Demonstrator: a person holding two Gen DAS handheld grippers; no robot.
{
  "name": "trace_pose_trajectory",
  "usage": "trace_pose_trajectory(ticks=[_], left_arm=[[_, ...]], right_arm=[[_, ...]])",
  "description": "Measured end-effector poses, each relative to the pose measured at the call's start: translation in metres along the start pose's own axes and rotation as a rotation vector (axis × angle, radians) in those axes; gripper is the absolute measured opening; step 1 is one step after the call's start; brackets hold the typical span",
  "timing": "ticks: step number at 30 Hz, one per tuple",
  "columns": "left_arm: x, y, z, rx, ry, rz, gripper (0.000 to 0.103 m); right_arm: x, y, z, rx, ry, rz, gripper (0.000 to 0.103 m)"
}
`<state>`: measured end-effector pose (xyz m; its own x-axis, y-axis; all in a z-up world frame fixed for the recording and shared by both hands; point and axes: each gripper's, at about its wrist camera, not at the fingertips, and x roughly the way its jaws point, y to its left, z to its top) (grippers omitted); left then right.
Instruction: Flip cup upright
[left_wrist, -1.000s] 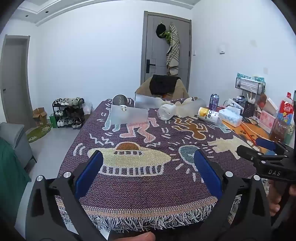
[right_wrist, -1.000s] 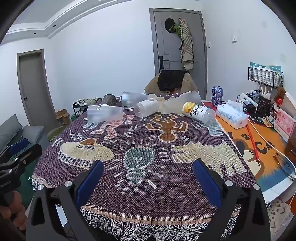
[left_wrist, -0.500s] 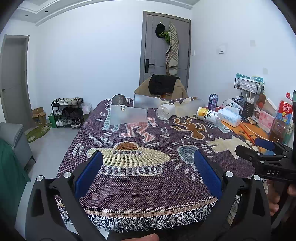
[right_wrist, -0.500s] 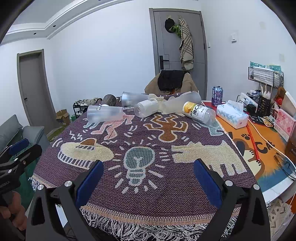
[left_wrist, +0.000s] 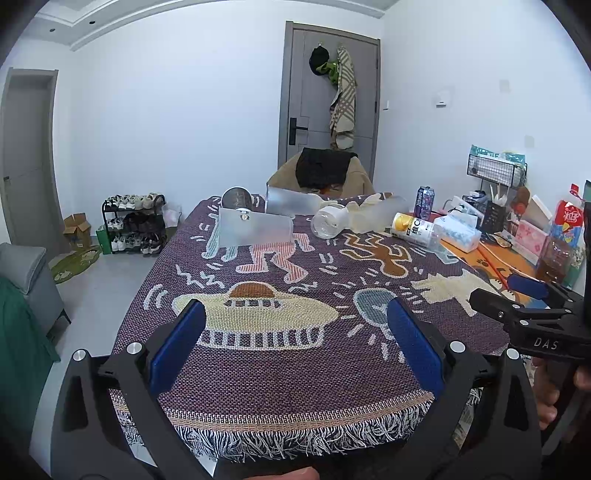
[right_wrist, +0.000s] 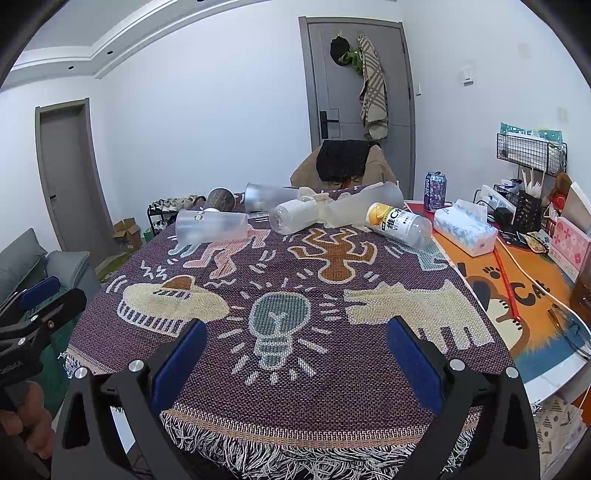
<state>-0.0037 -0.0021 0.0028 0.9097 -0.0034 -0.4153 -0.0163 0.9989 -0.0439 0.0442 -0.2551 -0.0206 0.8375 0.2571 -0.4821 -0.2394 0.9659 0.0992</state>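
Observation:
Several cups and bottles lie on their sides at the far end of the patterned cloth. A frosted cup (left_wrist: 255, 230) (right_wrist: 211, 230) lies at the left, a dark cup (left_wrist: 237, 198) (right_wrist: 220, 200) behind it, another frosted cup (left_wrist: 290, 202) (right_wrist: 269, 195) further back. A clear bottle (left_wrist: 330, 224) (right_wrist: 293, 218) and a yellow-capped bottle (left_wrist: 415, 229) (right_wrist: 399, 223) lie to the right. My left gripper (left_wrist: 295, 347) is open and empty over the near edge. My right gripper (right_wrist: 295, 360) is open and empty there too, and shows at the right in the left wrist view (left_wrist: 517, 299).
The table (right_wrist: 554, 373) carries a fringed cloth (right_wrist: 332, 369). On the right stand a tissue box (right_wrist: 464, 230), a drink can (right_wrist: 435, 190), a wire rack (right_wrist: 530, 151) and boxes. A chair (right_wrist: 345, 162) stands behind the table. A sofa (left_wrist: 29, 280) and shoe rack (left_wrist: 133, 225) are left.
The left gripper's view has shifted slightly. The cups and bottles have not moved and both grippers stay open.

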Motion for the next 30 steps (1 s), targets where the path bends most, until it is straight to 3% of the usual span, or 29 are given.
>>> trace_pose_trajectory(ticks=[30], left_arm=[[-0.002, -0.0033, 0.0013, 0.002, 0.003, -0.025, 0.098]], right_arm=[[-0.0082, -0.0062, 0.0007, 0.009, -0.015, 0.001, 0.095]])
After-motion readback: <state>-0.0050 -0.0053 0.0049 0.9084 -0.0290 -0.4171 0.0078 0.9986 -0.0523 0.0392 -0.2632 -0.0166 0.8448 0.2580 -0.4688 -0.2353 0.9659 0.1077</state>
